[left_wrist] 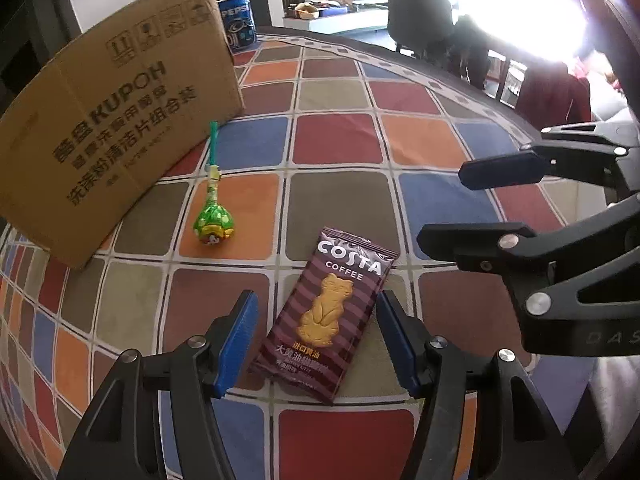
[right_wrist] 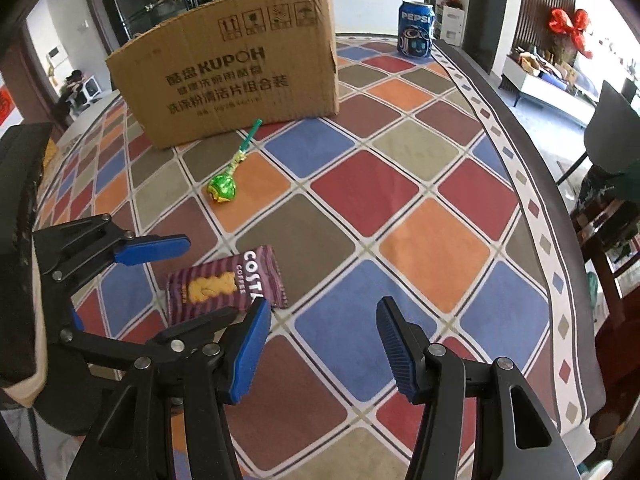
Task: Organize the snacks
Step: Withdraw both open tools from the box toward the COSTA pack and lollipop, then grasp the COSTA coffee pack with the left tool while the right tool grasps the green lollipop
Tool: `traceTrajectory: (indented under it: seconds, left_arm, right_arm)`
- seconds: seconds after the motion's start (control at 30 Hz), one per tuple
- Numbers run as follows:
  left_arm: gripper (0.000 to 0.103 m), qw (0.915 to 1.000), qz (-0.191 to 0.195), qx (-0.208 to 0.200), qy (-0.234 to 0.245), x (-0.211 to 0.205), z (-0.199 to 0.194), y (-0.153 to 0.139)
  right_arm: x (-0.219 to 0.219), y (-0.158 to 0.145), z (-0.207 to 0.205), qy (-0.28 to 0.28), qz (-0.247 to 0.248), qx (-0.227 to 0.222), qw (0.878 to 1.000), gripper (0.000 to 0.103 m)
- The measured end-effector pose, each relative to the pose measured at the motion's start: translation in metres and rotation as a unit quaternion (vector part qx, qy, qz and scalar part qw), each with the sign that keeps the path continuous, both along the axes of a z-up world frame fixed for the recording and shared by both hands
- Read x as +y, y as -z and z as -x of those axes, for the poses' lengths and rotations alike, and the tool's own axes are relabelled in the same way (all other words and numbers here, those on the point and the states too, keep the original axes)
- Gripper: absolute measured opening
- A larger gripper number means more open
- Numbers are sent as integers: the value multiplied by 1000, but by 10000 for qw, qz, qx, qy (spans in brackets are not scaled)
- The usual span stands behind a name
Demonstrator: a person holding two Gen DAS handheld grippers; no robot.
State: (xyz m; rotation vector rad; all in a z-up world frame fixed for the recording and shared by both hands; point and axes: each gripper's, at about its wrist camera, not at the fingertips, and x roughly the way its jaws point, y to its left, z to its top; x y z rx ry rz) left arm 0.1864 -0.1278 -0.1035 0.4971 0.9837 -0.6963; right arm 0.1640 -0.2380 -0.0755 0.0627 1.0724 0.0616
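Observation:
A purple Costa Coffee biscuit packet [left_wrist: 328, 320] lies flat on the chequered tablecloth [left_wrist: 340, 140]. My left gripper [left_wrist: 316, 344] stands open over it, one blue pad on each side of the packet, neither pressing on it. A green foil lollipop [left_wrist: 214, 222] with a teal stick lies beyond, close to the brown cardboard box [left_wrist: 112, 120]. In the right wrist view the packet [right_wrist: 224, 284] sits just left of my right gripper [right_wrist: 322, 350], which is open over bare cloth with nothing between its pads. The lollipop [right_wrist: 223, 190] and box [right_wrist: 232, 76] lie farther back.
A blue Pepsi can [right_wrist: 416, 28] stands behind the box's right corner, near the table's far edge. The table's dark rim [right_wrist: 560, 208] curves along the right, with chairs [right_wrist: 612, 136] beyond it. My right gripper's black arms [left_wrist: 560, 264] fill the right side of the left wrist view.

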Motion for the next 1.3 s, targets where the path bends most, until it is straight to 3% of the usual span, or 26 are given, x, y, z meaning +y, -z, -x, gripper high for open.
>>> traceTrajectory:
  seconds: [0.13, 0.2, 0.3, 0.47, 0.93, 1.3]
  left_arm:
    - [60, 10000, 53, 2, 33, 0, -2, 1]
    - [47, 9997, 187, 113, 68, 1, -3, 1]
    - [39, 9995, 278, 109, 112, -1, -1, 2]
    - [37, 9986, 474, 212, -37, 4, -3, 1]
    - [35, 9863, 973, 17, -1331, 46, -4, -20]
    - [35, 9635, 1202, -114, -2388, 88, -21, -29]
  right_arm:
    - [-1, 2, 0, 28, 5, 39, 10000, 56]
    - [-1, 4, 0, 34, -21, 68, 10000, 56]
    - [-1, 5, 0, 27, -61, 86, 9999, 56]
    - [-2, 5, -1, 45, -61, 81, 9999, 56]
    - [9, 5, -7, -110, -153, 56, 9998, 56]
    - [36, -3, -30, -480, -325, -280, 9979, 56]
